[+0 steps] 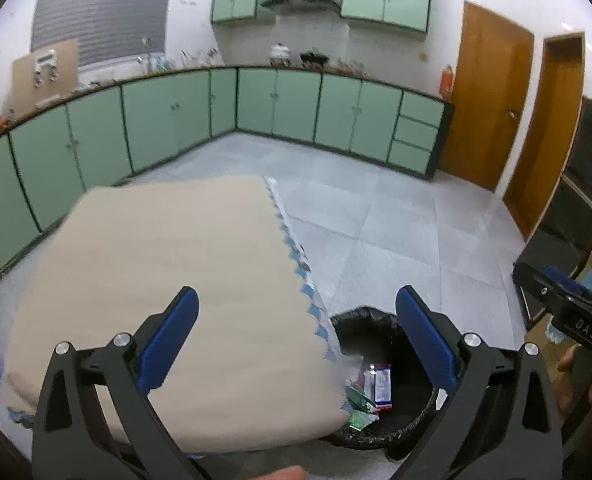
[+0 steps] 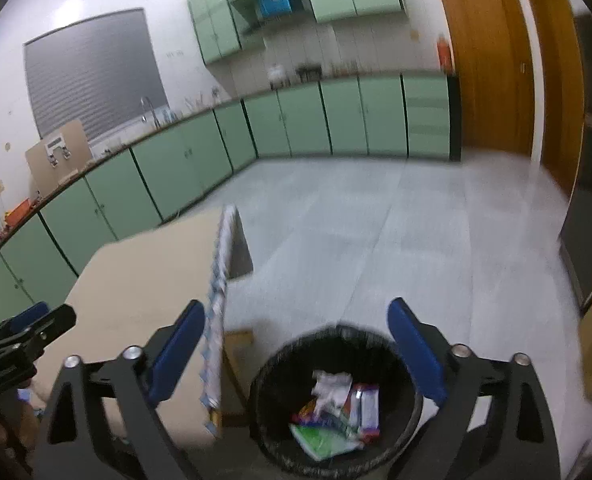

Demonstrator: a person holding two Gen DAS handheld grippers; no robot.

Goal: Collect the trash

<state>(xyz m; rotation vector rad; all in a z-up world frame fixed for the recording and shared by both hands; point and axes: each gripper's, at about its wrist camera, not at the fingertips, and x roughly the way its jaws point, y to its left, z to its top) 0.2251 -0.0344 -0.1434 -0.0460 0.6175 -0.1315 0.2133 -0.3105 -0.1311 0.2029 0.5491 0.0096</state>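
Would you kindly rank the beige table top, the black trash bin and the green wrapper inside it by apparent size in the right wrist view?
Largest to smallest:
1. beige table top
2. black trash bin, though it is nearer the camera
3. green wrapper

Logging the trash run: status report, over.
Left gripper open, empty. Right gripper open, empty, above bin. Wrappers in bin. Nothing in the way.
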